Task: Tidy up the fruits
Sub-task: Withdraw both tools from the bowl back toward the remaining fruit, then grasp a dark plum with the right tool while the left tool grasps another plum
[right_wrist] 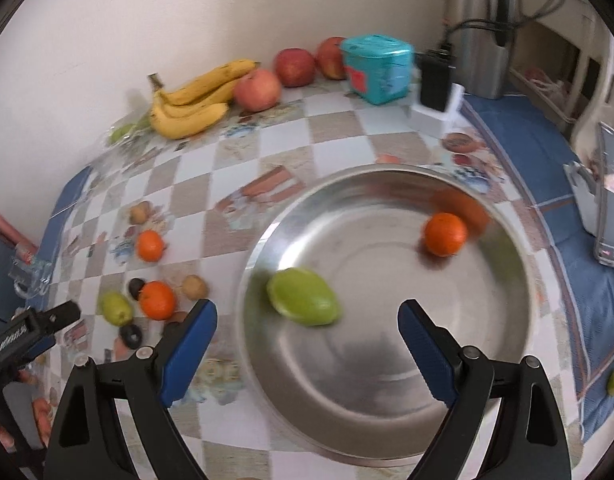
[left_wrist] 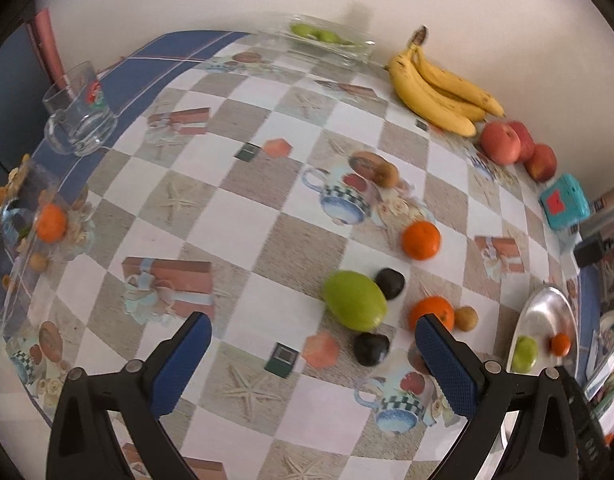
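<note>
My left gripper [left_wrist: 313,326] is open and empty above the table, just short of a green mango [left_wrist: 355,300], two dark fruits [left_wrist: 390,283], an orange [left_wrist: 431,313] and a small brown fruit [left_wrist: 466,318]. Another orange [left_wrist: 421,240] lies further back. My right gripper [right_wrist: 307,316] is open and empty over a steel bowl [right_wrist: 387,392] that holds a green mango [right_wrist: 303,297] and an orange [right_wrist: 445,234]. Bananas [left_wrist: 435,88] and red apples [left_wrist: 501,142] lie along the wall. The bowl [left_wrist: 547,316] also shows at the right in the left wrist view.
A glass dish with green fruit [left_wrist: 319,38] stands at the back. A glass mug [left_wrist: 79,116] and a clear container holding an orange [left_wrist: 51,222] are at the left. A teal box [right_wrist: 381,66], a charger [right_wrist: 435,80] and a metal kettle [right_wrist: 481,28] stand at the back right.
</note>
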### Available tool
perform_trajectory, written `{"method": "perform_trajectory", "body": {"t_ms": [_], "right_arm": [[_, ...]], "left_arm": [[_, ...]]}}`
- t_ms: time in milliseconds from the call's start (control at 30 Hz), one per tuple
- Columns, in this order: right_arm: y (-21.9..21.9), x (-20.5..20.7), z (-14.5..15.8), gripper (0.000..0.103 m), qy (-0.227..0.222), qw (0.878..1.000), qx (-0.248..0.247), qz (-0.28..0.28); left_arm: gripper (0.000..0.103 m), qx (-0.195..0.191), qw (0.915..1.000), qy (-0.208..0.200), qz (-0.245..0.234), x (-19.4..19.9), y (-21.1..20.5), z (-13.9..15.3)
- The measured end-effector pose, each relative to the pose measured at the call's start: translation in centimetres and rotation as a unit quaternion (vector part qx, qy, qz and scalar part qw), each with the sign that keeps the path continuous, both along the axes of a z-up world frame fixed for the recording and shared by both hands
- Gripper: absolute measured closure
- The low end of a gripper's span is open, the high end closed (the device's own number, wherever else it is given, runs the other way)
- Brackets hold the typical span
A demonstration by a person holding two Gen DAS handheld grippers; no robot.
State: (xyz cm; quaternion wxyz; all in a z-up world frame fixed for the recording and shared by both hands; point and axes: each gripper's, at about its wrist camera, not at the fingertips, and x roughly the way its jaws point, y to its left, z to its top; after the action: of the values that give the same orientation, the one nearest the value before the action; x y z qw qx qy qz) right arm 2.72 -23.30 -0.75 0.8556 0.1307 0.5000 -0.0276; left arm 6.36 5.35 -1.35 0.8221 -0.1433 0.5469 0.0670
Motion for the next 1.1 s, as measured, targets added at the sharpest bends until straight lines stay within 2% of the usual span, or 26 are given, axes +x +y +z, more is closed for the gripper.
{"method": "perform_trajectory", "body": {"t_ms": [433, 733, 900, 1100], "right_arm": [[6.3, 1.2, 0.9, 0.011, -0.024, 0.996, 0.005, 0.090], [10.1, 1.9, -0.4, 0.011, -0.011, 0.989, 0.016, 0.147], [11.3, 2.4, -1.9, 0.011, 0.010, 0.987, 0.006, 0.159], [11.8, 2.9, -3.5, 0.011, 0.029, 0.985, -0.002, 0.168]], "left_arm": [[0.000, 0.000, 0.9987, 0.001, 0.051, 0.4, 4.2, 0.1], [0.000, -0.002, 0.9993, 0.021, 0.030, 0.8, 3.3, -1.4], [0.000, 0.001, 0.9991, 0.040, 0.017, 1.0, 2.5, -2.7], [0.000, -0.018, 0.9987, 0.048, -0.006, 1.4, 1.5, -4.2]]}}
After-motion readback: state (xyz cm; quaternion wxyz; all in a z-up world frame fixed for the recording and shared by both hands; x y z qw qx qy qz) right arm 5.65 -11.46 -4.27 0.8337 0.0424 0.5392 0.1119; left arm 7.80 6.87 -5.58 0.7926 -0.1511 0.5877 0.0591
